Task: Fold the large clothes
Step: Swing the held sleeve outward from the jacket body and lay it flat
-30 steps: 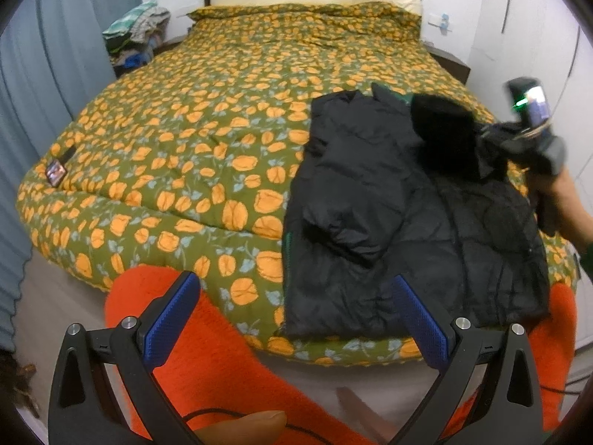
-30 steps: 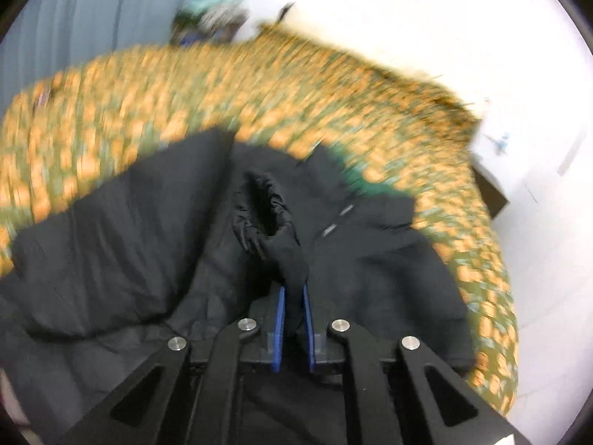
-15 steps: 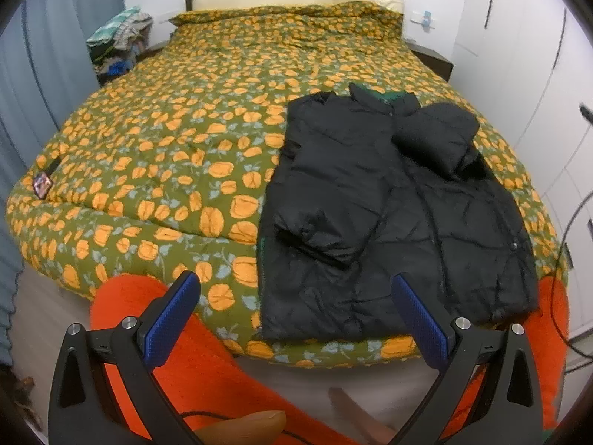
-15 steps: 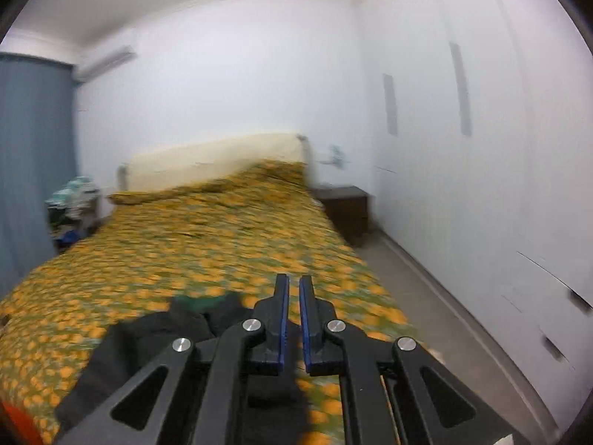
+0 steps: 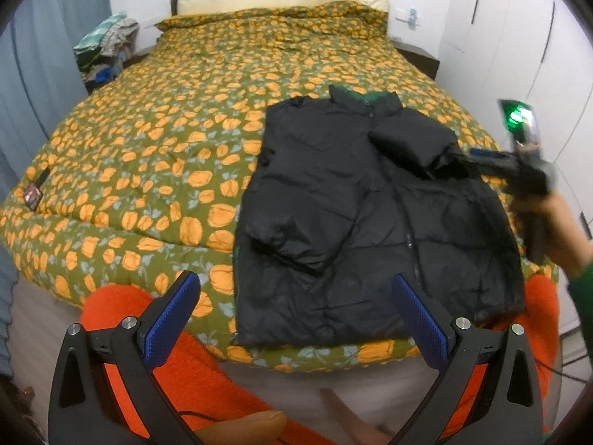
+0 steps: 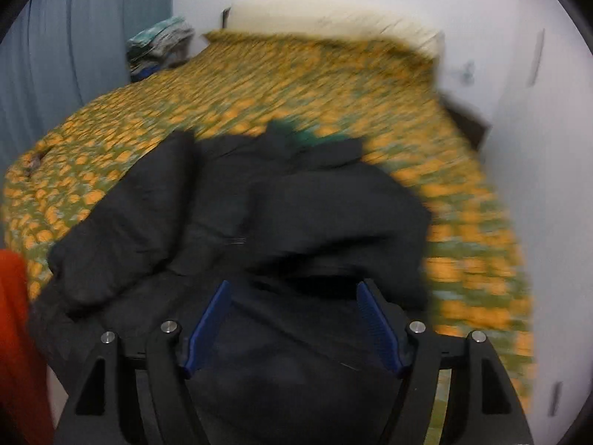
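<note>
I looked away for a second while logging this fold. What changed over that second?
The right gripper let go of the jacket sleeve, which now lies folded across the chest. It swung up and away, then came back toward the jacket's right edge, open. The left gripper stayed open and back from the bed; the other sleeve stayed folded.

left claw (image 5: 292, 319) spread wide, right claw (image 6: 294, 324) parted, gripping nothing

Left wrist view looks from the bed's (image 5: 155, 141) foot toward the headboard; right wrist view — blurred — sits close over the shared black jacket (image 5: 363, 215) (image 6: 259, 222).
</note>
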A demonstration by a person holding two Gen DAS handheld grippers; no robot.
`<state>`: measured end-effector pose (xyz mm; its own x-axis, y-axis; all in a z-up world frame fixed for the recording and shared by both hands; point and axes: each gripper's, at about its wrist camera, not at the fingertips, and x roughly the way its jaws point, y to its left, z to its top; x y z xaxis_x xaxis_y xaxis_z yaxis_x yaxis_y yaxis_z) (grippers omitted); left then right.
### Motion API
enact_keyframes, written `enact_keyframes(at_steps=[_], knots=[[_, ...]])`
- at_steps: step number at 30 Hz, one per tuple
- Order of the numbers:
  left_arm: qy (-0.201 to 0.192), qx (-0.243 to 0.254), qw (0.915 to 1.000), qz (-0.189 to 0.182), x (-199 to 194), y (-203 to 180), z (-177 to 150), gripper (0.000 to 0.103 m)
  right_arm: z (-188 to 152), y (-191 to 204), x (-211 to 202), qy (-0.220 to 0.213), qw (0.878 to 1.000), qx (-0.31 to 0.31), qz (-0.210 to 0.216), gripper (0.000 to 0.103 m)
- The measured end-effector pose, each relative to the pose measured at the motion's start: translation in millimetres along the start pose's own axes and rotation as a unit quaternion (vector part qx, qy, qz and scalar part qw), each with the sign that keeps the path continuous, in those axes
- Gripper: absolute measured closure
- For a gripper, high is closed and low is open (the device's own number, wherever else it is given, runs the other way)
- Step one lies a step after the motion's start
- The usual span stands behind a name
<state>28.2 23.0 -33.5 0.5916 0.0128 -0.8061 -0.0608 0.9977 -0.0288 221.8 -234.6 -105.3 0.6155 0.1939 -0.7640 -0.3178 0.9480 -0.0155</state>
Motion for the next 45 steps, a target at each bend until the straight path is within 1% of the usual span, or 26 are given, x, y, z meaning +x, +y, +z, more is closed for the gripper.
enact_keyframes(at_steps=[2,4,5,7,9,11,12,13,14,15,16,18,21,22,24,26,29,30,31,33,35,37,41,43,44,45], knots=[[-0.001,-0.007,0.9999,0.013,-3.0,8.7,-3.7,0.000,6.7,-15.1,19.0,-0.001,0.997,0.080,0.020,0.031],[0.003,-0.019,0.9995,0.024,-2.1,20.8,-8.4,0.000,14.2,-59.7,37.8,-0.014,0.976,0.217,0.026,0.031],[0.008,-0.025,0.9993,0.027,0.5,25.9,-10.1,0.000,15.1,-78.2,44.7,-0.018,0.966,0.259,0.022,0.031],[0.023,-0.036,0.9986,0.031,9.9,36.1,-14.9,0.000,20.6,-104.4,68.7,-0.009,0.953,0.301,0.020,0.031],[0.036,-0.039,0.9981,0.033,18.4,38.7,-18.4,0.000,27.3,-121.2,94.2,-0.001,0.947,0.319,0.035,0.030],[0.038,-0.037,0.9980,0.034,23.0,37.6,-18.9,0.000,38.2,-126.9,131.7,0.030,0.941,0.328,0.072,0.030],[0.036,-0.034,0.9981,0.035,22.8,35.9,-18.4,0.000,39.7,-128.4,146.1,0.035,0.936,0.338,0.095,0.036],[0.033,-0.032,0.9983,0.037,21.3,34.7,-17.9,0.000,36.7,-127.8,148.2,0.031,0.933,0.343,0.103,0.047],[0.029,-0.033,0.9983,0.037,19.1,34.1,-18.0,0.000,42.7,-133.7,148.3,0.020,0.934,0.343,0.102,0.075],[0.026,-0.036,0.9984,0.036,17.4,34.6,-18.0,0.000,46.5,-135.3,145.7,0.009,0.936,0.339,0.100,0.087],[0.026,-0.039,0.9983,0.033,17.4,35.9,-18.4,0.000,54.2,-140.7,131.1,-0.020,0.939,0.331,0.096,0.090],[0.033,-0.042,0.9981,0.030,21.7,38.1,-19.0,0.000,47.9,-132.3,91.2,-0.062,0.941,0.321,0.089,0.093],[0.041,-0.032,0.9982,0.031,29.9,36.0,-17.7,0.000,43.8,-156.7,8.5,-0.140,0.937,0.314,0.061,0.094],[0.041,-0.028,0.9983,0.030,31.2,34.0,-16.3,0.000,32.4,-161.5,-17.5,-0.154,0.936,0.313,0.049,0.094],[0.038,-0.023,0.9987,0.026,31.5,29.6,-13.2,0.000,10.8,-191.4,-73.8,-0.197,0.924,0.327,0.008,0.094],[0.035,-0.021,0.9990,0.020,30.9,24.5,-9.8,0.000,-7.2,-212.5,-110.4,-0.223,0.910,0.348,-0.027,0.094],[0.032,-0.011,0.9994,0.010,30.6,12.8,-4.2,0.000,-54.5,-246.2,-161.9,-0.249,0.880,0.394,-0.095,0.094],[0.031,-0.006,0.9995,0.007,30.2,9.3,-3.1,0.000,-73.2,-260.4,-174.4,-0.254,0.865,0.415,-0.123,0.094],[0.031,0.001,0.9995,0.006,30.2,5.2,-2.1,0.000,-91.3,-275.1,-181.9,-0.252,0.853,0.433,-0.149,0.094],[0.030,0.013,0.9995,0.004,30.4,-1.7,-0.3,0.000,-120.2,-299.1,-184.5,-0.236,0.836,0.461,-0.181,0.094],[0.028,0.021,0.9994,0.004,29.7,-6.7,0.9,0.000,-142.7,-321.4,-172.8,-0.202,0.831,0.471,-0.218,0.094],[0.024,0.025,0.9994,0.008,27.9,-9.9,2.5,0.000,-171.9,-345.2,-148.2,-0.153,0.824,0.483,-0.252,0.094],[0.020,0.023,0.9993,0.022,28.8,-3.9,5.2,0.000,-226.0,-367.9,-106.3,-0.087,0.791,0.555,-0.244,0.094],[0.019,0.023,0.9989,0.035,33.8,4.7,7.4,0.000,-251.8,-372.4,-80.5,-0.055,0.774,0.591,-0.221,0.090],[0.021,0.024,0.9986,0.041,38.3,9.8,9.0,0.000,-253.9,-365.9,-75.5,-0.046,0.770,0.598,-0.216,0.088],[0.024,0.023,0.9984,0.045,44.2,15.4,10.8,0.000,-258.6,-364.9,-68.7,-0.038,0.767,0.606,-0.208,0.074]])
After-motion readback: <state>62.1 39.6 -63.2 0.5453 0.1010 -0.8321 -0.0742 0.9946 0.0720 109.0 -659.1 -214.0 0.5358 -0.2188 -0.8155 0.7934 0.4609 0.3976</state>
